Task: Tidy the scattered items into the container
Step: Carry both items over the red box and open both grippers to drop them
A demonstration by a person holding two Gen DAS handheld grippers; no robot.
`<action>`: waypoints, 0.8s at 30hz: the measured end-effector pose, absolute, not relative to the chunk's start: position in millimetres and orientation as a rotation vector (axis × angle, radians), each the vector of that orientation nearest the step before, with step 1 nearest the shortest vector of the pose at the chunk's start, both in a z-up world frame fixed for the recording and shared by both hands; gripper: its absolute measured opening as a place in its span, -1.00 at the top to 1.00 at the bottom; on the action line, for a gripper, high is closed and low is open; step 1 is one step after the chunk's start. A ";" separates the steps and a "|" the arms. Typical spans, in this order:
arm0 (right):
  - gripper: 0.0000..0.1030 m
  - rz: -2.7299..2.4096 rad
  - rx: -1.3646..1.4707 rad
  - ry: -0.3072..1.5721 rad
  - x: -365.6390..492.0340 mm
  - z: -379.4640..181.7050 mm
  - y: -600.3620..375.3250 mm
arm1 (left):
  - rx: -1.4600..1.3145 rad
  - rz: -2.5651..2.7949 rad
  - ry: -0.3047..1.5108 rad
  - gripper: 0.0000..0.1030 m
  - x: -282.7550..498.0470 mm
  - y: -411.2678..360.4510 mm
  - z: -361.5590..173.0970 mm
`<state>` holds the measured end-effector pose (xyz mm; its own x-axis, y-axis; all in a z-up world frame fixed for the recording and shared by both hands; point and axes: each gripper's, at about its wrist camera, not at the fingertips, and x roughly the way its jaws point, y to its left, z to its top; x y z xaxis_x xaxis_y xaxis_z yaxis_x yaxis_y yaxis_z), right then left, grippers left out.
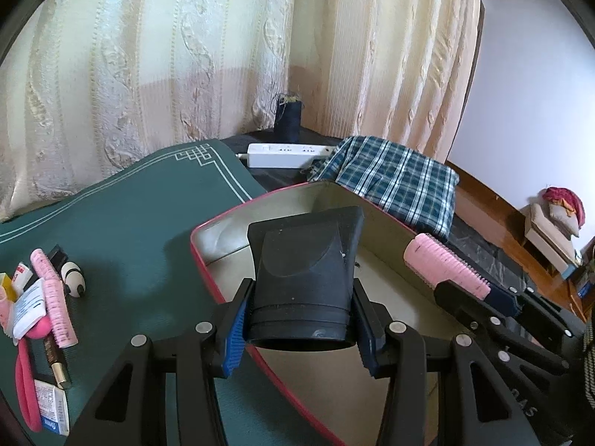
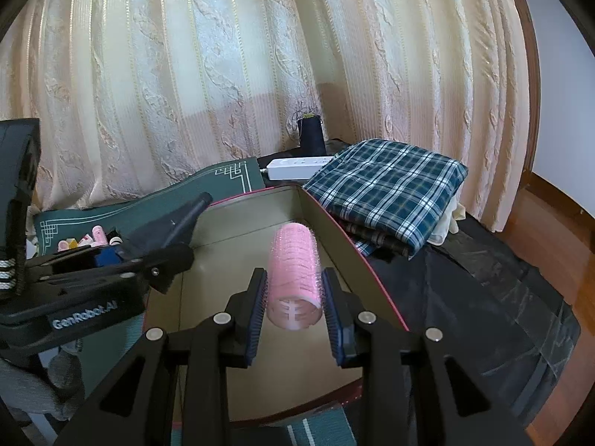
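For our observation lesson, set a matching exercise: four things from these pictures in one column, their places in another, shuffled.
1. black plastic hair-dryer nozzle
2. pink cylindrical hair roller
3. white plastic power strip
4. folded blue checked cloth

A. on the dark surface near the curtain
B. in the left tongs
C. beside the red-rimmed box
D. in the right tongs

Pairs: 1-B, 2-D, 3-A, 4-C
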<state>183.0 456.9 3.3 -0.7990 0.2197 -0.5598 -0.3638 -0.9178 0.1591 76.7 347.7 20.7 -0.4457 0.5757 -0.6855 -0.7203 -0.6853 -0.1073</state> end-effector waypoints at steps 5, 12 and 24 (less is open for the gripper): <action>0.37 2.694 -0.806 0.369 177.6 0.3 456.9 | -0.940 2.148 0.280 0.02 69.4 354.1 10.3; 0.37 2.678 -0.829 0.362 172.2 -1.1 460.3 | -0.953 2.127 0.312 0.02 63.5 362.8 1.7; 0.25 2.660 -0.886 0.381 162.4 -6.0 460.9 | -0.979 2.117 0.293 -0.32 55.5 363.7 -0.1</action>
